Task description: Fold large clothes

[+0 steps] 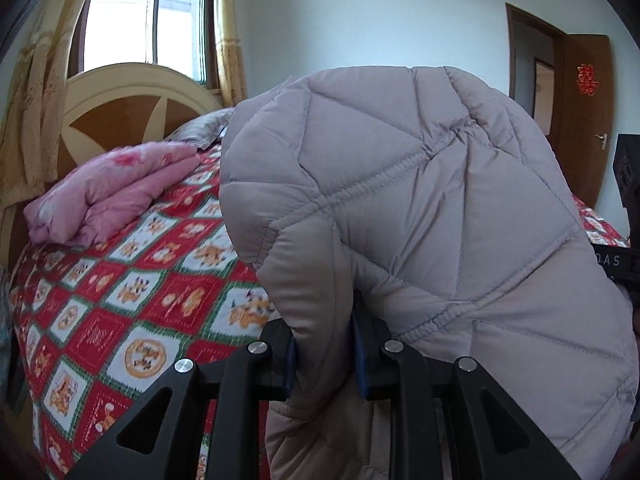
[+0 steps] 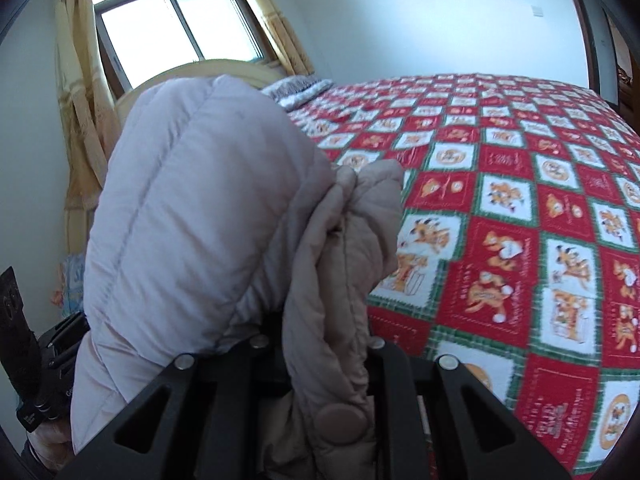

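Note:
A large pale grey-beige quilted down jacket (image 1: pixel 400 200) hangs in the air above the bed. My left gripper (image 1: pixel 324 356) is shut on a thick fold of it, and the jacket bulges over and to the right of the jaws. In the right wrist view the jacket (image 2: pixel 200 208) fills the left and middle. My right gripper (image 2: pixel 320 344) is shut on a bunched edge of it that carries a round snap button (image 2: pixel 340 420). The fingertips of both grippers are hidden by the fabric.
A bed with a red, white and green checked cartoon quilt (image 2: pixel 500 220) lies below. A folded pink blanket (image 1: pixel 108 196) and a grey pillow (image 1: pixel 204 130) sit by the wooden headboard (image 1: pixel 120 108). Window and curtains behind; a brown door (image 1: pixel 580 120) at the right.

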`<state>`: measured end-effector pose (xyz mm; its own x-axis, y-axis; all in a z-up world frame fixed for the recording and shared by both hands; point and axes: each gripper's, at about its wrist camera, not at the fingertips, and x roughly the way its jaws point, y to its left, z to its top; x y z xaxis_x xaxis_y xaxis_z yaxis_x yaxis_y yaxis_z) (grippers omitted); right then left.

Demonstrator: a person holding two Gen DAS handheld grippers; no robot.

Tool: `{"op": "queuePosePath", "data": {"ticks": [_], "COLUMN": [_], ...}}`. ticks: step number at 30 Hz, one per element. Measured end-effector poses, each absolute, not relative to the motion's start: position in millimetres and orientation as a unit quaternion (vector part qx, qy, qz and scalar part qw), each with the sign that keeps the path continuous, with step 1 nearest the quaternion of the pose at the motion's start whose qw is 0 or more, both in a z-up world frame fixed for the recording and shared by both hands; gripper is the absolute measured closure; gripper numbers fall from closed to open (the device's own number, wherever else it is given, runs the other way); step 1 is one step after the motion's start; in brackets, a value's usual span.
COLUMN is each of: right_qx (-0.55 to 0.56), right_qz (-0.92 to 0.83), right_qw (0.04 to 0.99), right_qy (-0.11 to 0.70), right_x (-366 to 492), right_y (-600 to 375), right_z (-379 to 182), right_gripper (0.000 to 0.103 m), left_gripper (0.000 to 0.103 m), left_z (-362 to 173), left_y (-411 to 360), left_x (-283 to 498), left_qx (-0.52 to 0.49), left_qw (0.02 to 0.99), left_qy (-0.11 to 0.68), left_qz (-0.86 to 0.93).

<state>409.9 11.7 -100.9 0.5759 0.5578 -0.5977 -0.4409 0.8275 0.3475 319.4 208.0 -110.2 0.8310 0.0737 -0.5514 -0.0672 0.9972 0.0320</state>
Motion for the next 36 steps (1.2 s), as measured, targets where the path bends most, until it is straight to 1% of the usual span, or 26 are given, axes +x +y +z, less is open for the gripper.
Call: {"op": "queuePosePath", "data": {"ticks": [3, 4, 6, 8, 9, 11, 14, 18, 20, 21, 23, 26, 29, 30, 31, 36], "right_qx": [0.083, 0.085, 0.088, 0.087, 0.086, 0.083, 0.077, 0.073, 0.075, 0.076, 0.078, 0.078, 0.079, 0.078, 0.078, 0.08], "right_qz": [0.277, 0.275, 0.271, 0.267, 0.266, 0.262, 0.258, 0.256, 0.255, 0.255, 0.255, 0.251, 0.248, 0.246, 0.243, 0.237], "right_qw": [0.878, 0.875, 0.871, 0.869, 0.868, 0.868, 0.866, 0.864, 0.863, 0.862, 0.862, 0.864, 0.866, 0.867, 0.868, 0.869], "right_qy": [0.382, 0.389, 0.4, 0.408, 0.41, 0.414, 0.422, 0.427, 0.43, 0.431, 0.431, 0.428, 0.427, 0.427, 0.427, 0.428], "right_x": [416.6, 419.5, 424.7, 427.8, 428.7, 428.1, 432.5, 435.0, 436.1, 437.8, 438.6, 439.7, 439.7, 440.5, 440.6, 441.1], "right_y": [15.8, 15.9, 16.1, 15.5, 15.6, 16.4, 17.7, 18.7, 18.8, 18.5, 17.8, 17.1, 16.3, 16.0, 15.6, 13.2], "right_z": [-115.0, -120.8, -130.0, -136.8, -138.5, -141.3, -145.7, -150.2, -152.7, -154.0, -155.4, -156.7, -157.0, -157.2, -157.3, -159.3], "right_gripper": [0.085, 0.085, 0.085, 0.084, 0.083, 0.081, 0.079, 0.076, 0.075, 0.074, 0.071, 0.066, 0.062, 0.062, 0.059, 0.055], "left_gripper": [0.073, 0.068, 0.064, 0.057, 0.055, 0.047, 0.038, 0.031, 0.025, 0.024, 0.018, 0.011, 0.007, 0.006, 0.005, 0.003], "left_z": [-122.5, -125.2, -127.6, -129.9, -131.0, -133.0, -136.0, -140.2, -142.6, -143.6, -144.7, -146.2, -147.3, -147.8, -148.3, -150.7], "left_y": [215.0, 215.5, 217.3, 218.4, 218.4, 221.4, 227.8, 232.6, 237.0, 238.7, 240.9, 244.1, 246.6, 247.5, 248.4, 251.3], "left_x": [318.0, 318.1, 318.7, 319.6, 319.2, 319.9, 318.7, 318.9, 320.1, 320.2, 320.8, 321.6, 322.6, 322.9, 323.1, 323.3], "left_qx": [0.012, 0.018, 0.026, 0.036, 0.039, 0.038, 0.024, 0.013, 0.006, 0.003, -0.003, -0.009, -0.015, -0.017, -0.019, -0.027], "left_qw": [0.955, 0.955, 0.955, 0.955, 0.955, 0.955, 0.955, 0.954, 0.954, 0.954, 0.953, 0.952, 0.951, 0.951, 0.95, 0.951], "left_qy": [0.293, 0.292, 0.289, 0.287, 0.285, 0.284, 0.283, 0.285, 0.286, 0.286, 0.287, 0.287, 0.289, 0.289, 0.29, 0.289], "left_qz": [0.051, 0.057, 0.062, 0.067, 0.071, 0.075, 0.084, 0.087, 0.092, 0.092, 0.096, 0.104, 0.111, 0.112, 0.112, 0.11]}}
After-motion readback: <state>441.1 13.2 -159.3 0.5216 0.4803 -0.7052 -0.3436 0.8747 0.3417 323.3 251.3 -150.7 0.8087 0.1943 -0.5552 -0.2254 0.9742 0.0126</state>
